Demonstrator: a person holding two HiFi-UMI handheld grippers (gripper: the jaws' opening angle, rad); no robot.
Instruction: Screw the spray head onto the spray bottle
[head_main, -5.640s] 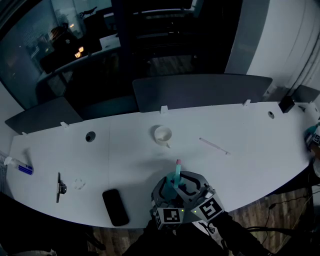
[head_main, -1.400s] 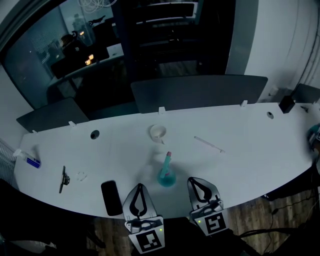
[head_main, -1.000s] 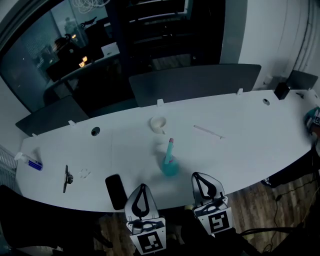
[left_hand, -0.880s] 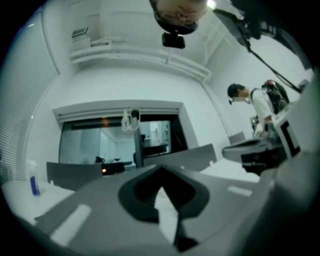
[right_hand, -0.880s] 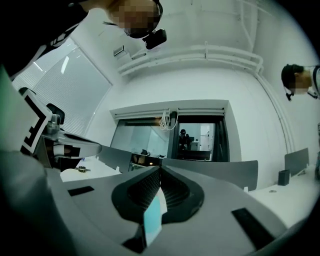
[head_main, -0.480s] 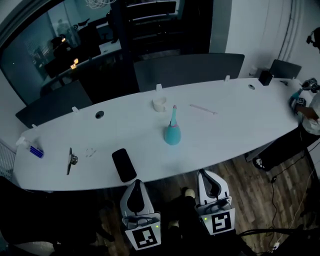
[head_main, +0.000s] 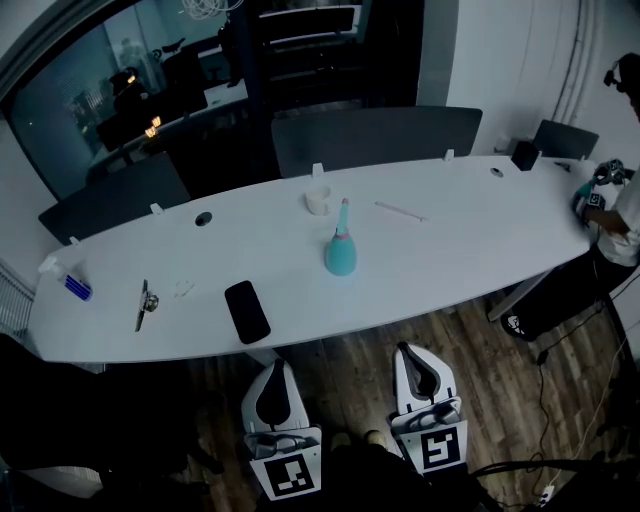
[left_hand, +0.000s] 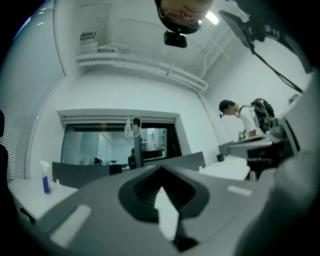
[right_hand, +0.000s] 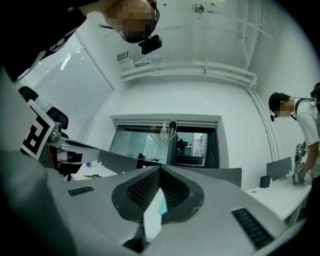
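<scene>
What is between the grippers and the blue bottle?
Nothing visible. The left gripper and right gripper, both shut and empty, are over the floor; only table lies before the spray bottle. The phone lies off to the left.

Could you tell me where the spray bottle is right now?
In the head view, the spray bottle stands upright near the middle of the white table, just in front of the small white cup.

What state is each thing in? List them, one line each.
left gripper: shut, empty.
right gripper: shut, empty.
spray bottle: upright on the table, spray head on top.
phone: lying flat, screen dark.
cup: upright.
</scene>
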